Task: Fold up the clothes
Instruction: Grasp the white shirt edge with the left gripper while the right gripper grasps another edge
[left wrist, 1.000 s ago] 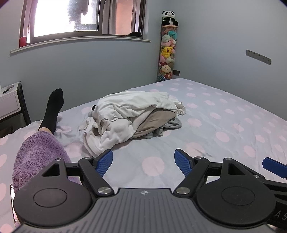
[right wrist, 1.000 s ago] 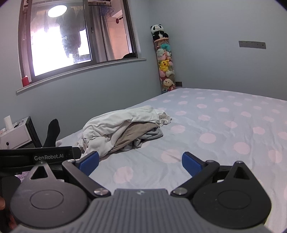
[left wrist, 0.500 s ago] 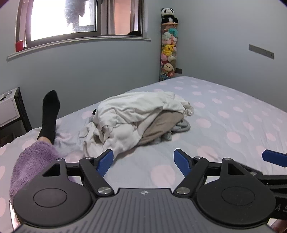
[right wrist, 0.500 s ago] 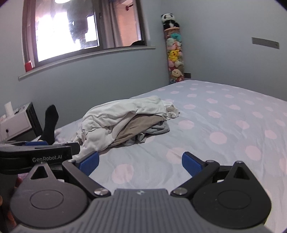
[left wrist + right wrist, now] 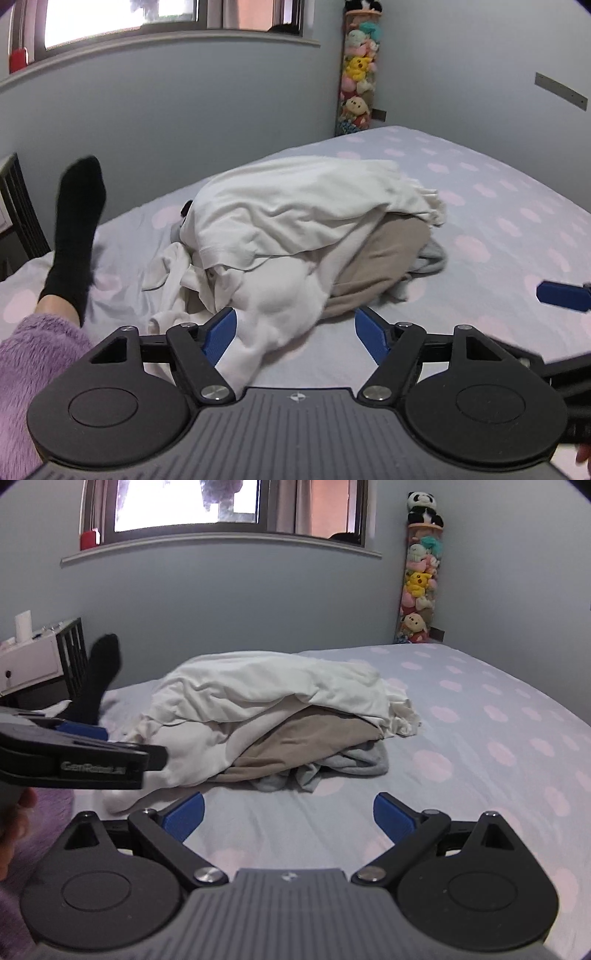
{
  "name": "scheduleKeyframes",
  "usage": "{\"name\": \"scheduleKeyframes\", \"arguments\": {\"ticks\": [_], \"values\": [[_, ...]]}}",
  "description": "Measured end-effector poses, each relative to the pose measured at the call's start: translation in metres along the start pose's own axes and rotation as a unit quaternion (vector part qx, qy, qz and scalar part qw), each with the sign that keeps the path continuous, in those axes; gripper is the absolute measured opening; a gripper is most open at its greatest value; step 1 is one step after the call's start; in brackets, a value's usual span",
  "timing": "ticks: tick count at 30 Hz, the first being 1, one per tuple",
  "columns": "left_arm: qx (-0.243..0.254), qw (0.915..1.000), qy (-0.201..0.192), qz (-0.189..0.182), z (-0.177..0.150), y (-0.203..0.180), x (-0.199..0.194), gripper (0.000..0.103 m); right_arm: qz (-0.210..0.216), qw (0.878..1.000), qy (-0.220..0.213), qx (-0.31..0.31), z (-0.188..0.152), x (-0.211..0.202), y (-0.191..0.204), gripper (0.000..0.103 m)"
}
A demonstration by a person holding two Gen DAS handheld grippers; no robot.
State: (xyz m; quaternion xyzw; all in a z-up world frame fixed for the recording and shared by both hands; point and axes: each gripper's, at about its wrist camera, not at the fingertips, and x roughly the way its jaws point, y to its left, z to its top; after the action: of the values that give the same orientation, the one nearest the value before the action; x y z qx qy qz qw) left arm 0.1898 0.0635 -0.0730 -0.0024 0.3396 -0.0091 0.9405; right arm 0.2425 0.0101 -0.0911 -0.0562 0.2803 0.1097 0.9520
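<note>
Grippers [image 5: 295, 332] [image 5: 288, 812] nearer clothes pile [image 5: 303, 236], jaws spread.

Bare bed [image 5: 498, 775] lay open to the right; the clothes pile [image 5: 273, 716] and a socked foot [image 5: 75, 236] blocked the left.

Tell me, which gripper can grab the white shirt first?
Probably the left gripper. Its open fingers already frame the near edge of the white shirt. The right gripper, also open, faces bare bedsheet, with the pile farther ahead.
</note>
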Motion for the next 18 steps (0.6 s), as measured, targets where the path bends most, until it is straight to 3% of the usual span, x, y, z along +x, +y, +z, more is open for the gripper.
{"name": "scheduleKeyframes", "arguments": {"ticks": [2,7,12,15,18], "values": [[-0.003,0.9999,-0.006,0.011,0.004,0.009,0.015,0.069,0.003,1.0,0.003,-0.008,0.006,0.024,-0.002,0.089],[-0.001,0.9972,-0.027,0.07,0.015,0.017,0.051,0.056,0.01,0.999,-0.004,-0.031,0.029,0.082,-0.006,0.079],[0.001,0.9967,-0.014,0.08,0.017,0.013,0.077,0.045,-0.001,0.994,-0.029,-0.108,0.053,0.132,0.0,0.078],[0.016,0.9964,-0.024,0.08,0.022,0.012,0.078,0.033,-0.013,0.99,-0.036,-0.134,0.06,0.155,-0.002,0.067],[0.007,0.9971,-0.021,0.073,0.027,0.018,0.076,0.02,-0.007,0.989,-0.044,-0.141,0.067,0.162,-0.004,0.038]]}}
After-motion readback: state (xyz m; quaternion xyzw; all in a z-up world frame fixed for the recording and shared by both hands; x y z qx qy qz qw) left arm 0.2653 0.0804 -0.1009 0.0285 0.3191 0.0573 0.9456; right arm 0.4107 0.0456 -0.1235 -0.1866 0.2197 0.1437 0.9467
